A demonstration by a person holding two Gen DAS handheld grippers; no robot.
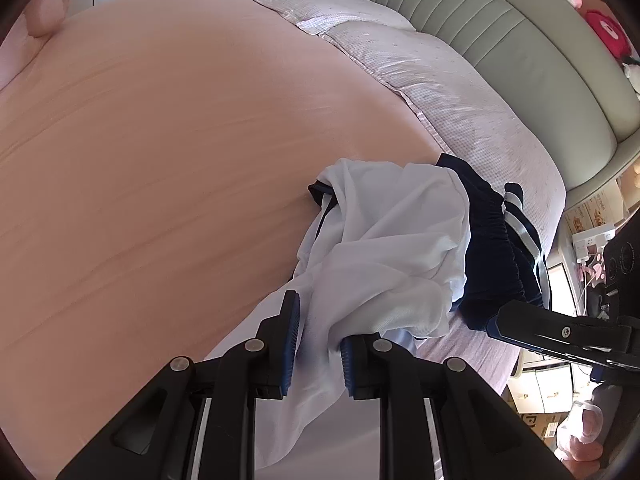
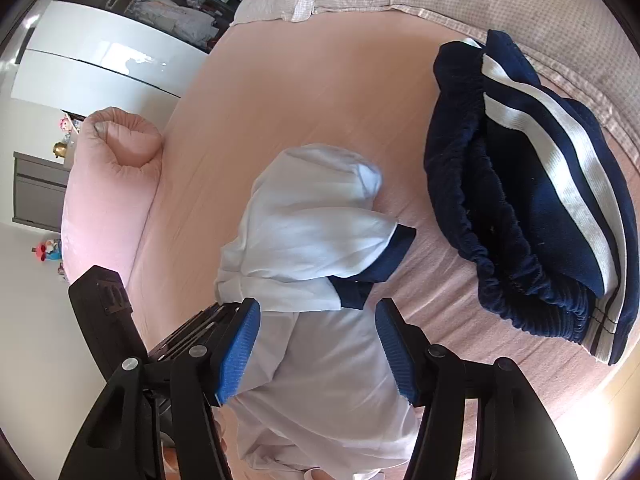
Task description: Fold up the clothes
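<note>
A white shirt with navy cuffs [image 1: 384, 248] [image 2: 312, 220] lies crumpled on the pink bed sheet [image 1: 160, 160] [image 2: 300, 80]. My left gripper [image 1: 320, 350] is shut on a fold of the shirt's white fabric, which is pinched between its blue pads. My right gripper [image 2: 318, 354] is open, its pads standing wide on either side of the shirt's lower part without pressing it. One of its fingers [image 1: 520, 330] shows at the right of the left wrist view. A folded navy garment with white stripes [image 1: 492, 248] [image 2: 540, 208] lies just right of the shirt.
A pale checked quilt [image 1: 400, 60] runs along the padded grey-green headboard [image 1: 520, 40]. A pink rolled cushion [image 2: 116, 168] lies at the sheet's left edge, with a white wardrobe [image 2: 100, 68] behind. Boxes and a power strip [image 1: 592, 240] stand beyond the bed's right edge.
</note>
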